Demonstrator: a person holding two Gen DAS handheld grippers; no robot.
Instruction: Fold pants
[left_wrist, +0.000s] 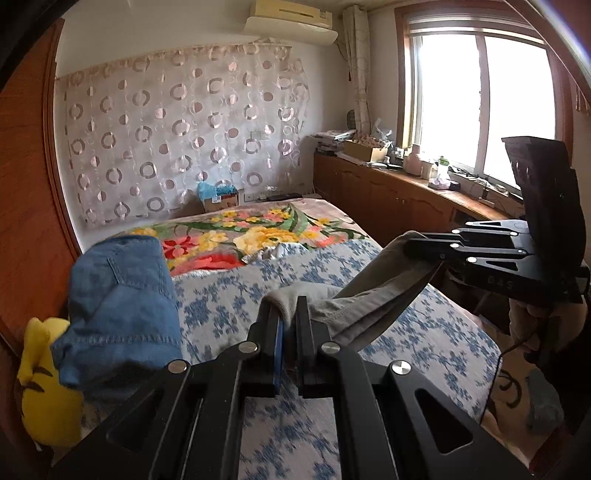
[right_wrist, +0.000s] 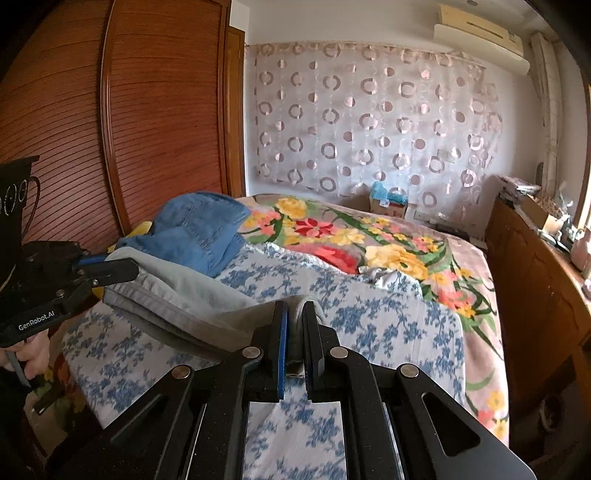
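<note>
A bed (left_wrist: 424, 332) covered by a blue-and-white floral sheet is seen across both views, with a bright flowered blanket (right_wrist: 388, 251) spread over its far half. A heap of blue denim (left_wrist: 118, 306) is piled on the bed's side nearest the wooden wardrobe (right_wrist: 110, 122), and a yellow plush toy (left_wrist: 44, 387) is wedged beside it. The pants (right_wrist: 177, 295), grey-beige with a stitched hem, are held stretched in the air just above the sheet, doubled into layers and sagging slightly between the two grips. One end of the pants is pinched by the left tool (left_wrist: 290, 314), its fingers pressed together on a bunched fold of cloth. The other end is clamped by the right tool (right_wrist: 294, 321), likewise closed on the fabric.
</note>
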